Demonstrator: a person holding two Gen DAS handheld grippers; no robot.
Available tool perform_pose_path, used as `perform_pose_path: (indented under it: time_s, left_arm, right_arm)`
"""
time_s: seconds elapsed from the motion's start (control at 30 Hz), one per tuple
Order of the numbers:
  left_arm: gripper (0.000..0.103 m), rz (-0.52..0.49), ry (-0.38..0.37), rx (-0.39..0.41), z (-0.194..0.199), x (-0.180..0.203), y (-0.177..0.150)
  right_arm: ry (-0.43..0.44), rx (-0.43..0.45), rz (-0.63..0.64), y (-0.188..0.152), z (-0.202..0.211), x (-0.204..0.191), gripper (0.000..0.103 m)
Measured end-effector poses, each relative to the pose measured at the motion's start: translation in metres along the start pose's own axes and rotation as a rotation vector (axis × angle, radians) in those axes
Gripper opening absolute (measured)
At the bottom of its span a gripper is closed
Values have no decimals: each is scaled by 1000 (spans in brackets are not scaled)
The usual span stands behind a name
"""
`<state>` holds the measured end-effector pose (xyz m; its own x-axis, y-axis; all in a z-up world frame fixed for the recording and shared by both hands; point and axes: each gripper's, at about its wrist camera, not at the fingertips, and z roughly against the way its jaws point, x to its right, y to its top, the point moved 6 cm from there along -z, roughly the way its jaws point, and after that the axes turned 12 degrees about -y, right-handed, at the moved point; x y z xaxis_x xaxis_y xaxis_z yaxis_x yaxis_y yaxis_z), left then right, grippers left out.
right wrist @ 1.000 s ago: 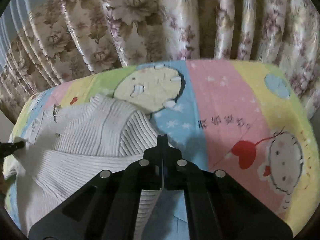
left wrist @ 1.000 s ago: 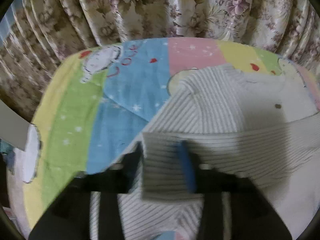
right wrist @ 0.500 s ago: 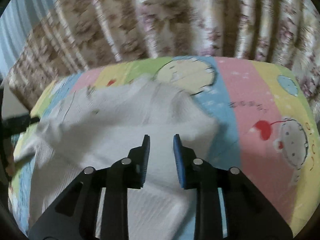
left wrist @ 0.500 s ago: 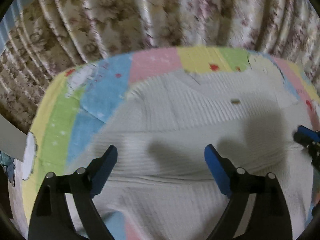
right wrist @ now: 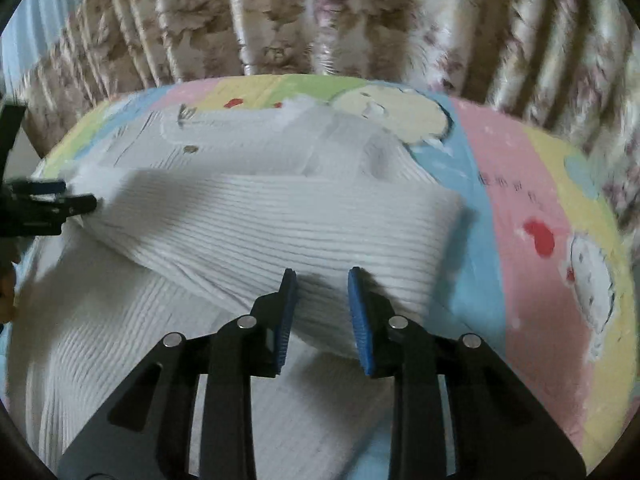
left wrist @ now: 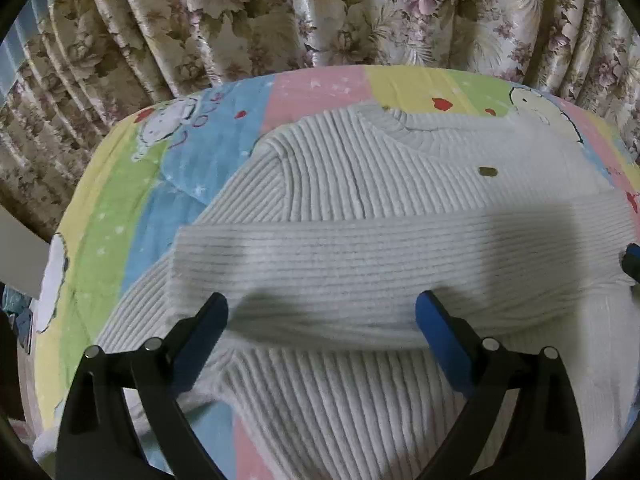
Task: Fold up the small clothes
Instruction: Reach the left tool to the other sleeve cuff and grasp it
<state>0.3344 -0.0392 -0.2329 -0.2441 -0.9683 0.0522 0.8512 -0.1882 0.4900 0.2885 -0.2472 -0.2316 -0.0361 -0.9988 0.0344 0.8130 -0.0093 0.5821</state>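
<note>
Both my grippers hover with nothing gripped over the white sweater on the blanket

My left gripper (left wrist: 322,320) has just been spreading its jaws and they now stand wide apart, the folded sleeve (left wrist: 360,264) lying between them with no pad pressing on it; my right gripper (right wrist: 322,304) has its jaws a narrow gap apart after just closing a little, the blue pads (right wrist: 360,320) on either side of the sleeve's lower edge, gripping nothing. The ribbed white sweater (left wrist: 360,176) lies flat, neck toward the far side, with that sleeve laid across its chest and a small brown button (left wrist: 487,171) above the fold. Under it is a blanket (left wrist: 120,232) in pastel stripes with cartoon figures, and behind that hangs a flowered curtain (left wrist: 320,12)
</note>
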Motion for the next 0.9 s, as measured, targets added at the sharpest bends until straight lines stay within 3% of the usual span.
perform_pose_path:
  time_s: [0.17,0.23,0.3,0.47,0.7,0.9]
  left_arm:
    - [95,26,3,38,40,0,-7]
    - [96,48,-1,41,56,-4,-14]
    - [97,82,-1,47,75,-14,-26]
    - [97,195,25,43,108,-54,-64]
    - [97,483,37,33,140,-136,-127]
    - [97,594,92,44,164,-179,-163]
  right_arm:
    - [35,23,-10,9,23,-14,27]
    - [51,46,-9,14,40,-27,37]
    - [59,58,-8,18,52,-38,58]
    - [95,71,-48,26,75,-64,84]
    - [86,80,19,31,87,-104,85]
    - [50,62,101,37,77,-132,83]
